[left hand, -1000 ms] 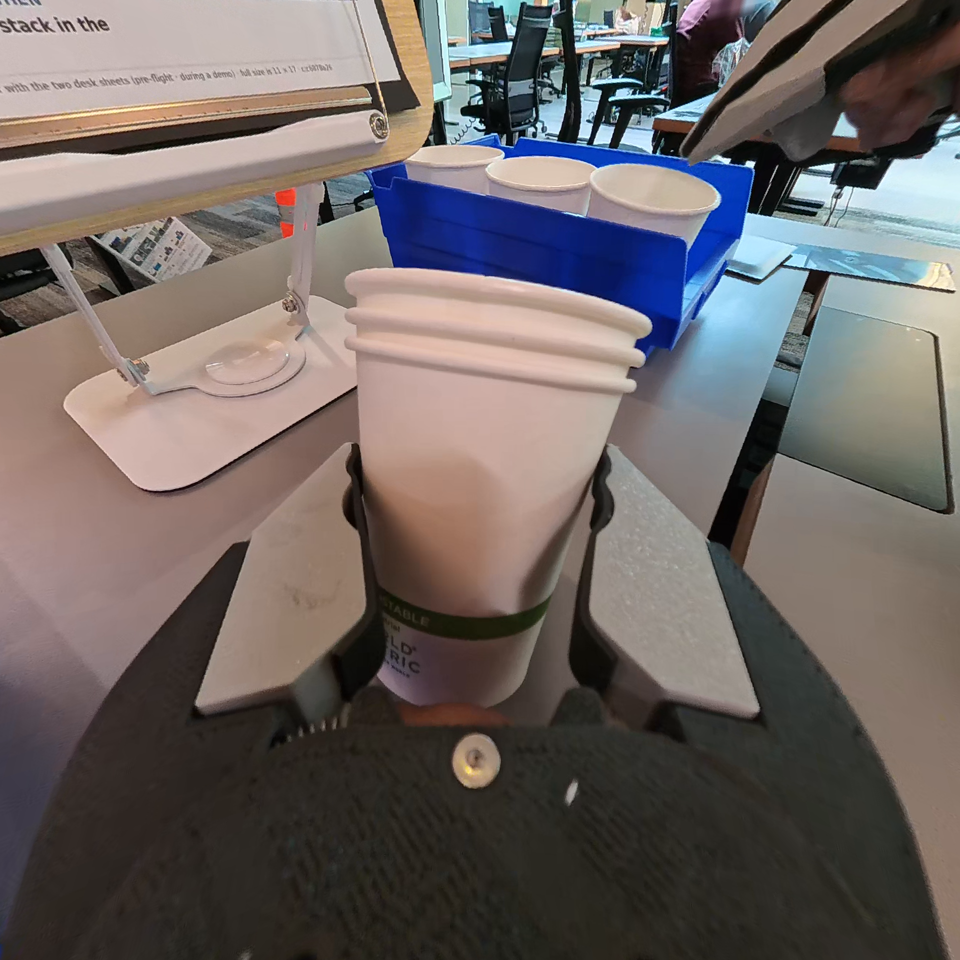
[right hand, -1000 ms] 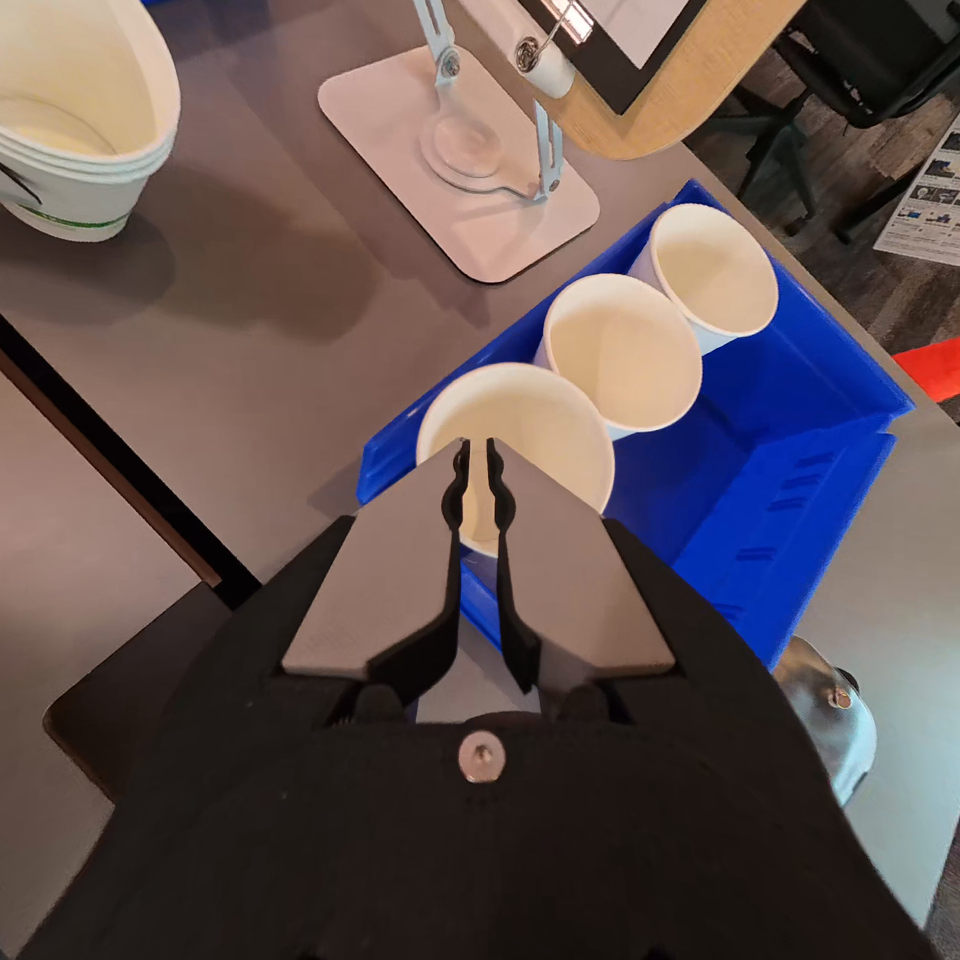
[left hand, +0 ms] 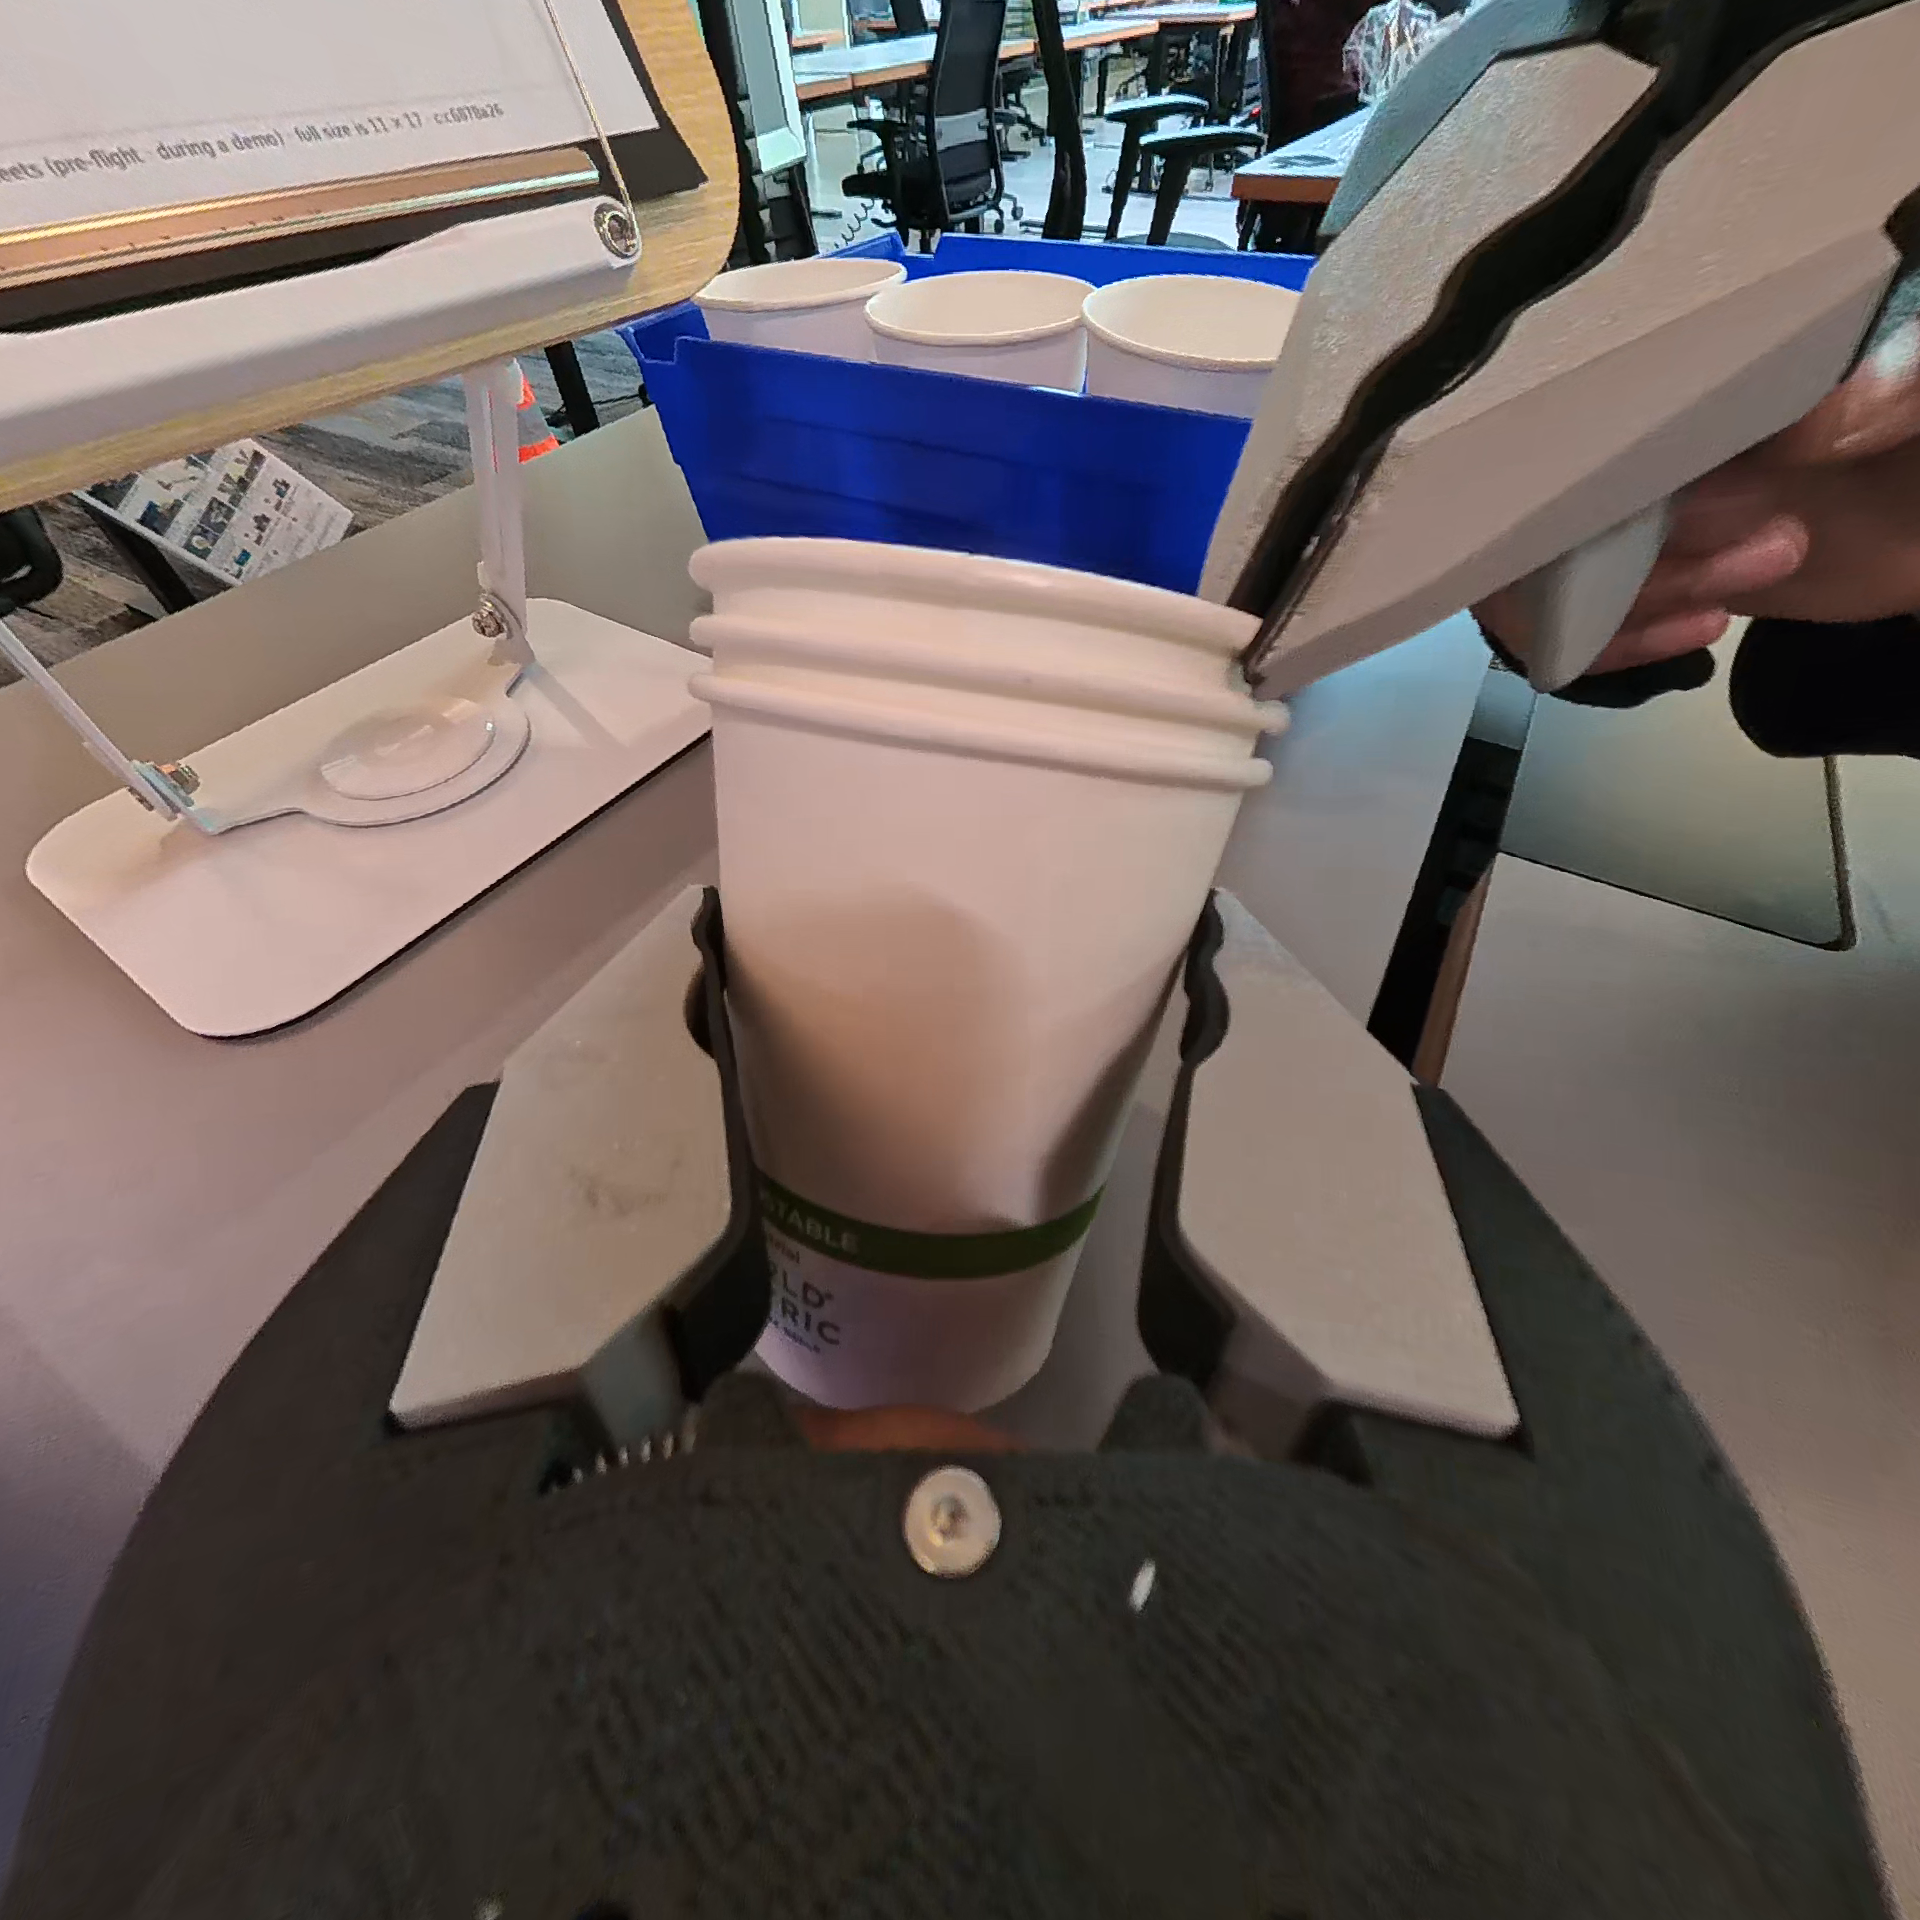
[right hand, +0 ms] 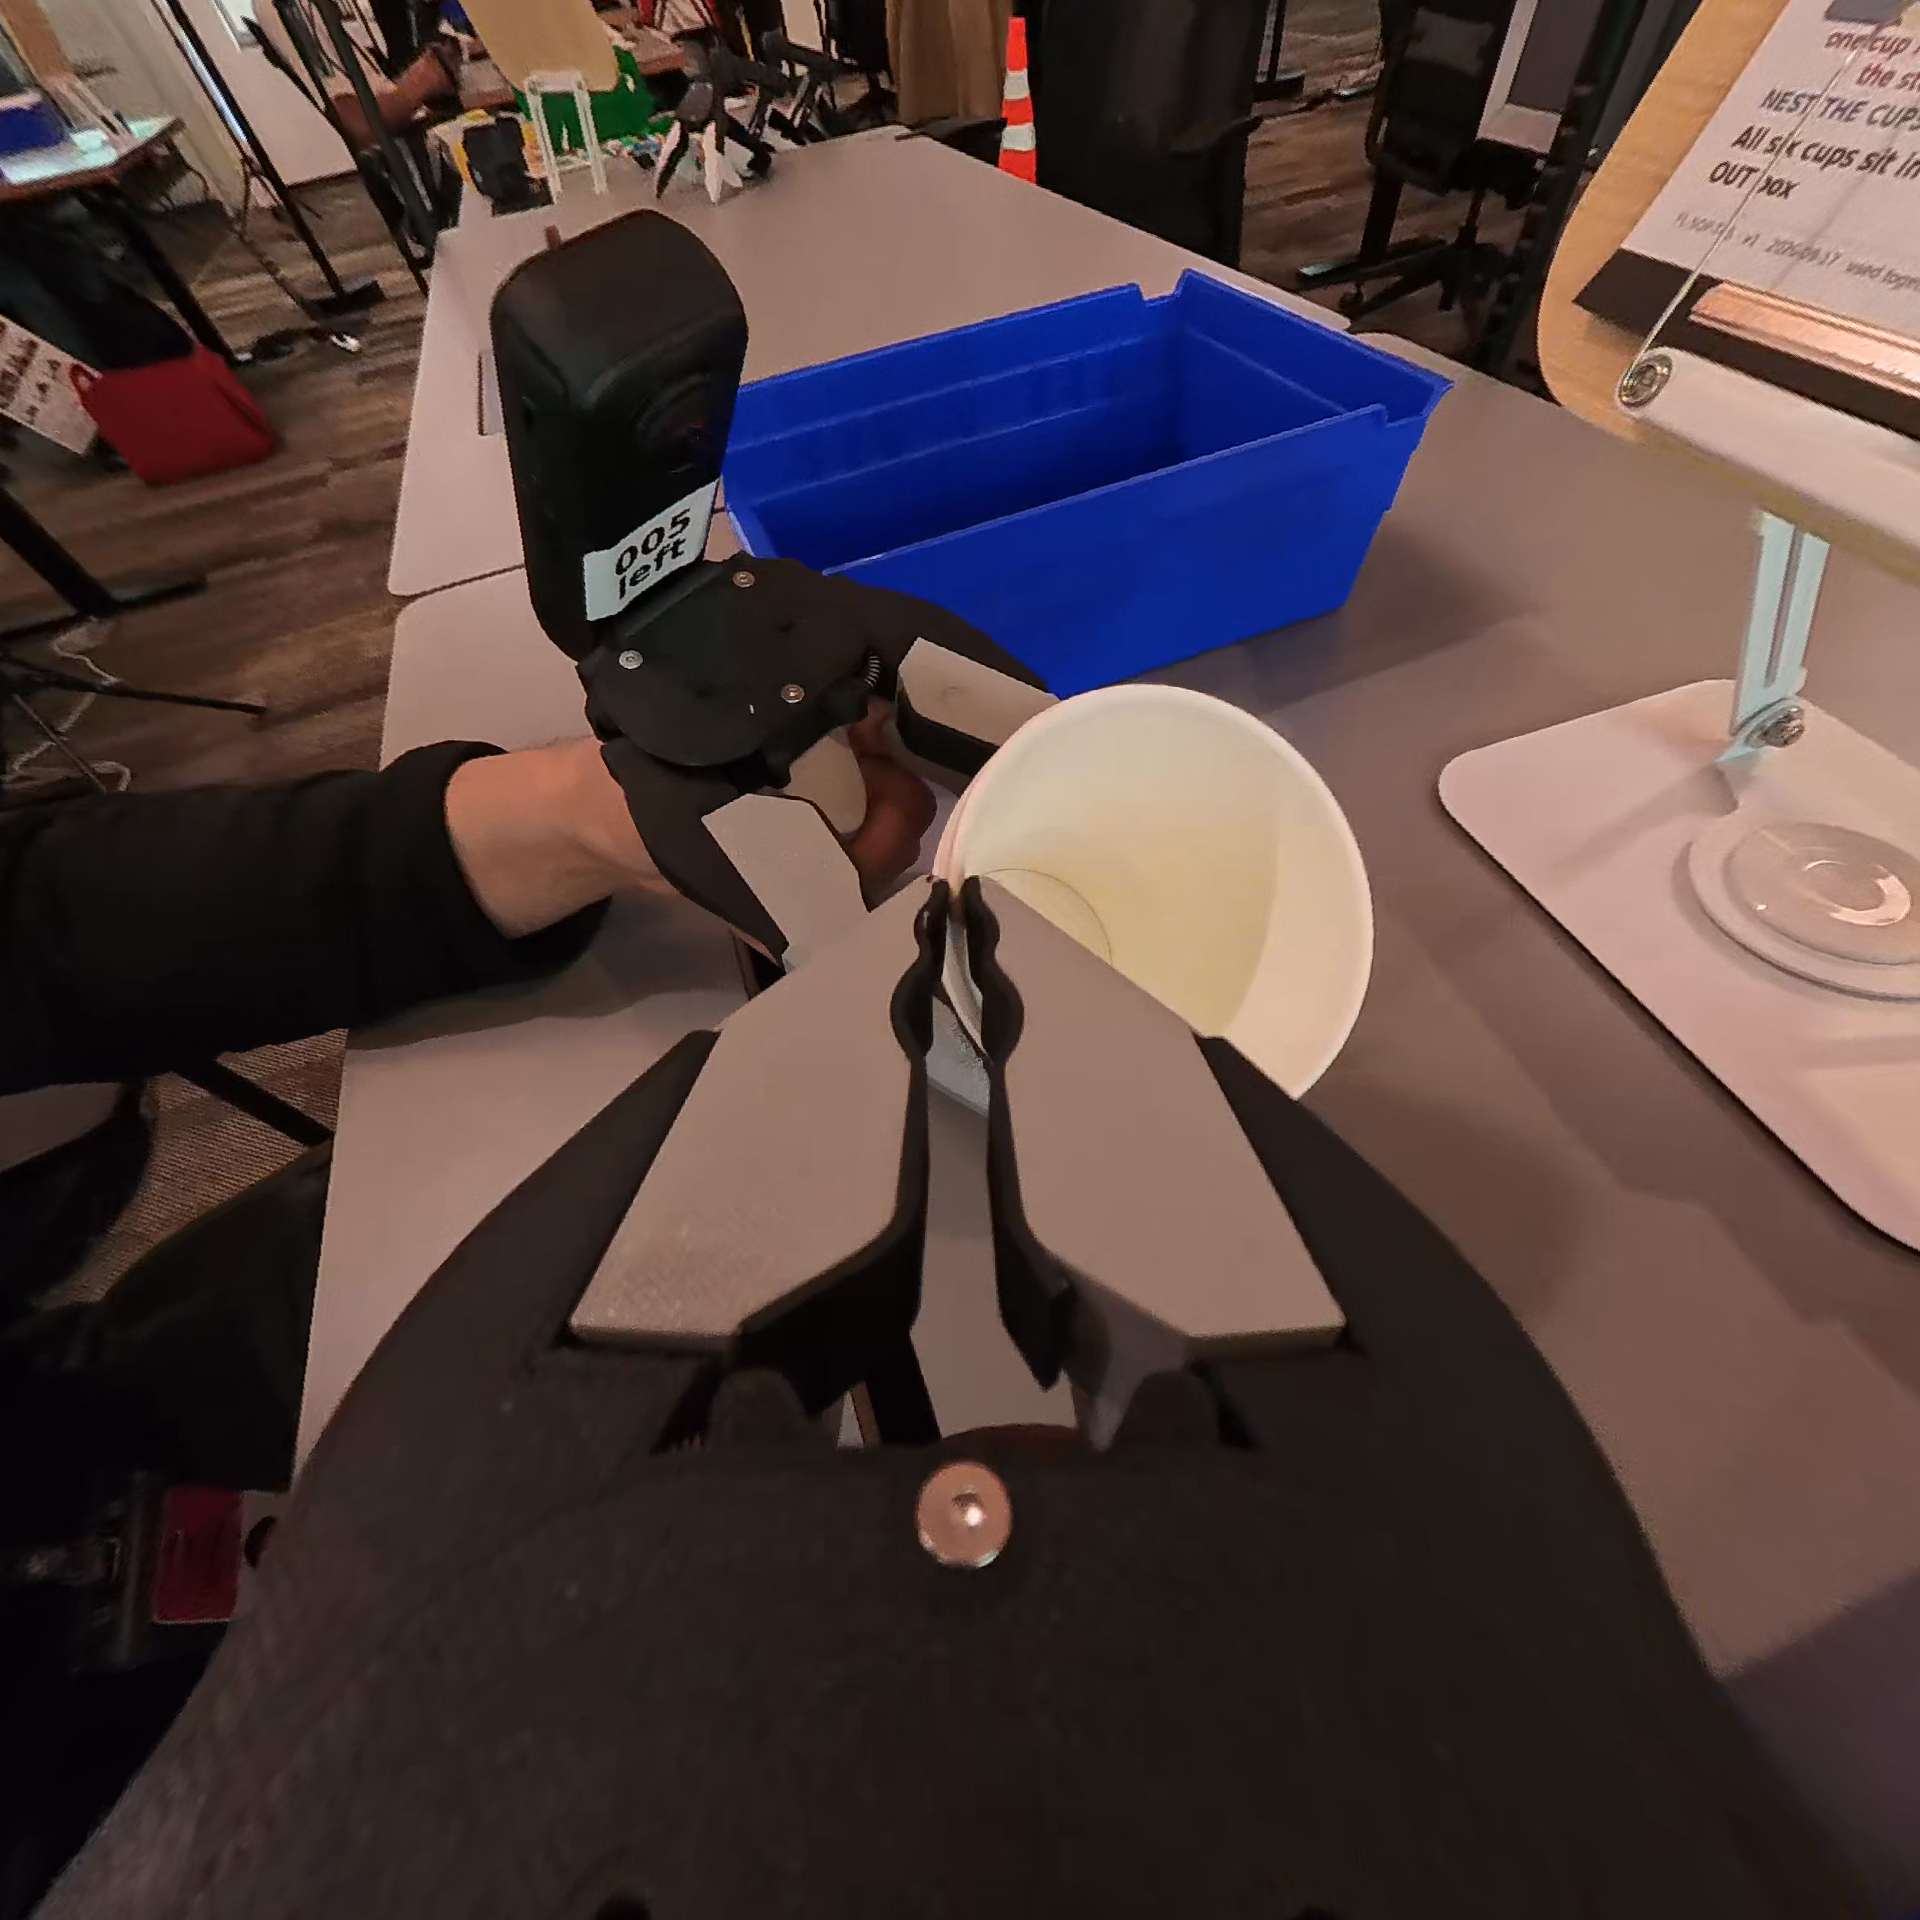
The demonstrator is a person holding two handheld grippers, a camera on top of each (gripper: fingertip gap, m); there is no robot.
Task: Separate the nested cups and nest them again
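A stack of three nested white paper cups (left hand: 977, 831) stands upright between my left gripper's (left hand: 956, 925) fingers, which are shut on its lower wall. My right gripper (left hand: 1252, 655) comes down from the upper right, shut on the rim of the top cup at the stack's right side. In the right wrist view my right gripper (right hand: 956, 896) pinches the near rim of the open cup (right hand: 1174, 883), one finger inside and one outside. Three single white cups (left hand: 977, 312) stand in a row in a blue bin (left hand: 935, 457) behind the stack.
A white stand base (left hand: 312, 852) with a tilted sign board (left hand: 312, 260) sits left of the stack. An empty blue bin (right hand: 1091, 520) stands on the grey table beyond the left gripper's black camera housing (right hand: 623, 416). Office chairs and desks fill the background. About 7 cm separates my left fingertips from my right.
My right gripper has moved from above the bin with the three cups over to the stack and now pinches the top cup's rim. My left gripper still holds the stack.
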